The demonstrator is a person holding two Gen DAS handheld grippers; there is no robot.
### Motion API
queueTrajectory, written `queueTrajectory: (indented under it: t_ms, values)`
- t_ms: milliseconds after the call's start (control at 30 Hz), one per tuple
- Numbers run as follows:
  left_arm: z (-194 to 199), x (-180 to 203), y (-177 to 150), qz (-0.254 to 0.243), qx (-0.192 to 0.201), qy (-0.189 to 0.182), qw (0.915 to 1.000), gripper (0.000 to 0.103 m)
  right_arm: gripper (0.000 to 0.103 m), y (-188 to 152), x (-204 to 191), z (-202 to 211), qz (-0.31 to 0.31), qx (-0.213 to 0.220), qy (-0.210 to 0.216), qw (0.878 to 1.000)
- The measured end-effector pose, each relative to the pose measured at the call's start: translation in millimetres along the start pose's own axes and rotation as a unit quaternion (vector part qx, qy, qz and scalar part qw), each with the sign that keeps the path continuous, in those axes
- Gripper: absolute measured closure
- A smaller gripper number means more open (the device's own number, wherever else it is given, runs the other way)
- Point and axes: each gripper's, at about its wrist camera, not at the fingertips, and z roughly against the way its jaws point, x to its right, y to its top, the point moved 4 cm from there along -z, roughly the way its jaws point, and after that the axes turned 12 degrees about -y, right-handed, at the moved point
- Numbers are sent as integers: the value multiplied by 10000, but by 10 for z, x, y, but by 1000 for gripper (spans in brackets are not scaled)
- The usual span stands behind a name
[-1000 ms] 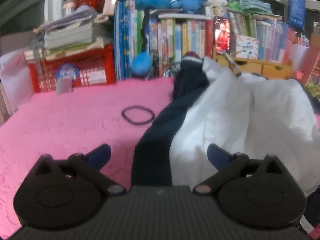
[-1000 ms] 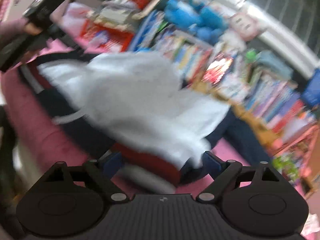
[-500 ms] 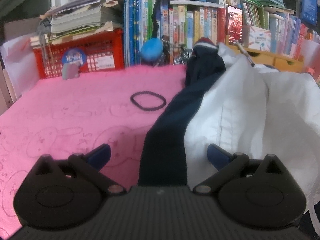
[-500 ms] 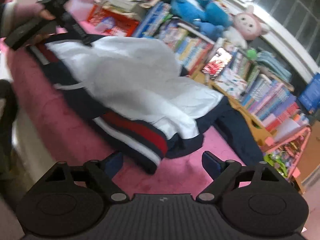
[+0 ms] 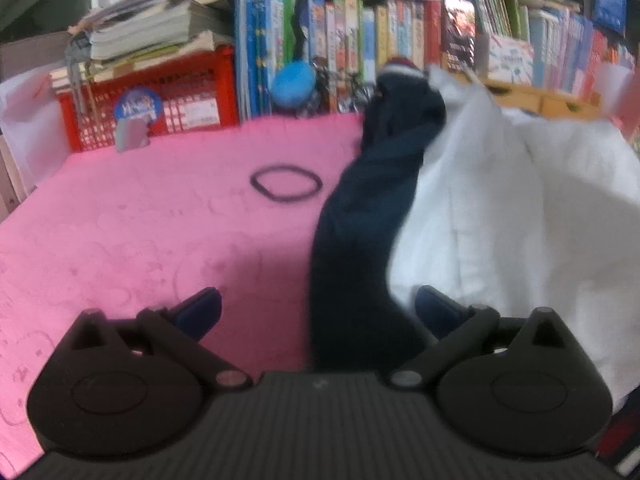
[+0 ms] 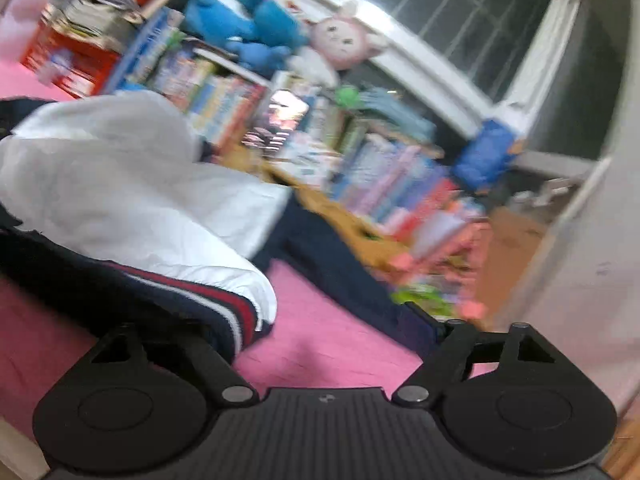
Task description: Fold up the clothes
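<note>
A white jacket (image 5: 500, 220) with navy sleeves lies crumpled on the pink cloth (image 5: 140, 240). One navy sleeve (image 5: 360, 248) runs down between the fingers of my left gripper (image 5: 318, 308), which is open, pads apart from the fabric. In the right wrist view the jacket (image 6: 120, 184) fills the left, and its red-and-white striped hem (image 6: 240, 316) hangs over the left finger. The other navy sleeve (image 6: 340, 272) reaches toward the right finger. My right gripper (image 6: 316, 324) is open, its jaws closing, with only pink cloth (image 6: 320, 340) in the gap.
A black hair tie (image 5: 286, 184) lies on the pink cloth left of the sleeve. A red basket (image 5: 160, 108) stacked with papers and a row of books (image 5: 360, 40) line the back. Plush toys (image 6: 248, 28) sit on the shelf below a window (image 6: 460, 20).
The right wrist view has swung right and up, from the jacket's middle to its hem and the window. The hand with the left gripper has left that view. The left view barely shifted.
</note>
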Motion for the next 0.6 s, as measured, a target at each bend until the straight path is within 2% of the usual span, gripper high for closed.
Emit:
queueTrajectory:
  t_ms: [33, 100, 233, 300, 400, 500, 600]
  values:
    - [6, 27, -21, -52, -20, -66, 10000, 0, 26, -11, 119, 63, 49, 5, -187, 9998]
    - [59, 122, -38, -268, -6, -175, 9995, 0, 26, -12, 371, 183, -32, -99, -177, 9998]
    - [126, 312, -78, -737, -41, -327, 9967, 0, 25, -189, 519, 232, 102, -713, -264, 9971]
    - [155, 355, -102, -912, -120, -278, 9954, 0, 26, -361, 425, 126, 339, -1473, 341, 9879]
    - [235, 366, -131, -983, -292, -419, 9938, 0, 28, -466, 469, 52, 261, -2079, 1326, 9688]
    - [405, 319, -105, -887, -290, -734, 9929, 0, 23, -316, 798, 110, -227, -2143, 2454, 9452]
    - [597, 253, 81, -642, 71, -890, 9939, 0, 17, -123, 1185, 204, -661, -1683, 2860, 9410]
